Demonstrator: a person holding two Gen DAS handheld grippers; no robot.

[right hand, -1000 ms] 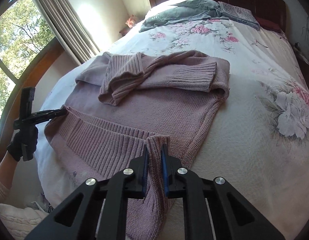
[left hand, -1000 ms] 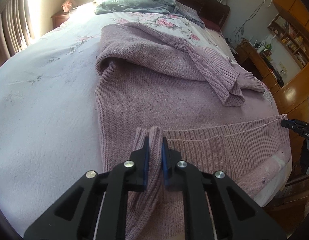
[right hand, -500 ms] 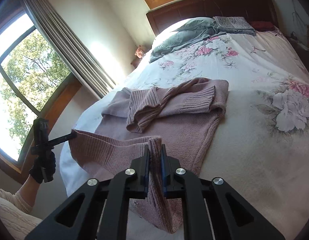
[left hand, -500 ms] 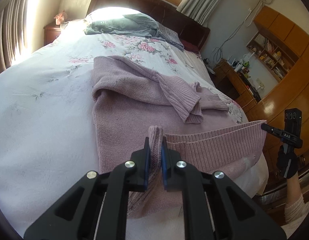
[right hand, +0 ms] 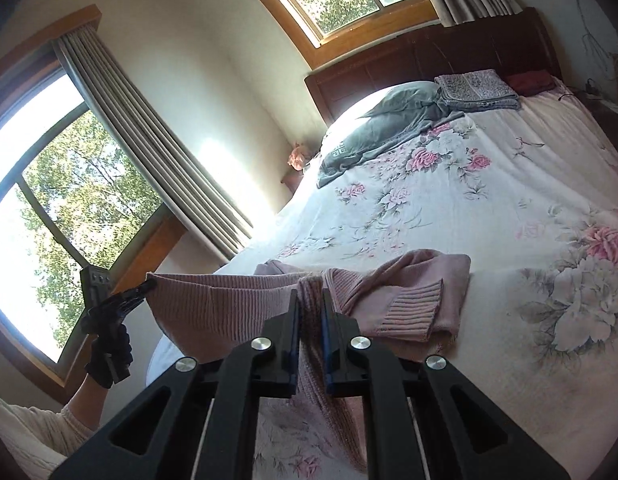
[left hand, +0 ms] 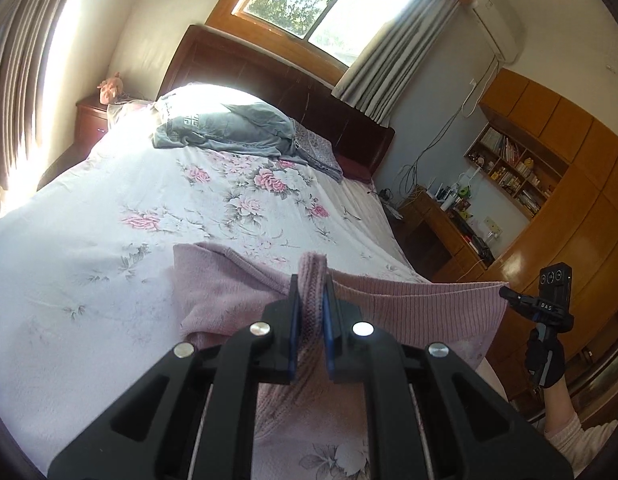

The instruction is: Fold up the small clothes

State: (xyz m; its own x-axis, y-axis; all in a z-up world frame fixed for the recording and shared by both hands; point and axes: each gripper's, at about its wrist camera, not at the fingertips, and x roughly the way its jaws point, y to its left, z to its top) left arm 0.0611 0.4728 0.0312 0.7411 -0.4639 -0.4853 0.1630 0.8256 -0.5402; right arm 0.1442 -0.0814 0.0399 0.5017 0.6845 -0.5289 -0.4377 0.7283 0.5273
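Note:
A mauve knit sweater (left hand: 421, 304) lies on the flowered bed sheet (left hand: 109, 248), its ribbed hem raised off the bed and stretched between my two grippers. My left gripper (left hand: 310, 292) is shut on one hem corner. The right gripper (right hand: 310, 300) is shut on the other hem corner. The sweater's folded-in sleeves and ribbed cuff (right hand: 413, 312) rest on the bed beyond the raised hem (right hand: 229, 300). From the left wrist view the right gripper (left hand: 509, 294) shows at the far hem corner; in the right wrist view the left gripper (right hand: 145, 288) shows likewise. The raised hem hides most of the sweater's body.
A grey pillow (left hand: 229, 128) and a folded patterned blanket (right hand: 473, 92) lie by the dark headboard (left hand: 277, 80). A nightstand (left hand: 91, 120) stands at the bed's far corner, a desk (left hand: 441, 224) and wooden wardrobe (left hand: 569, 208) to one side. A gloved hand (right hand: 109, 352) holds the left gripper.
Both grippers have lifted the hem up off the bed and carried it towards the headboard, so the hem now hangs taut between them and covers most of the sweater's body.

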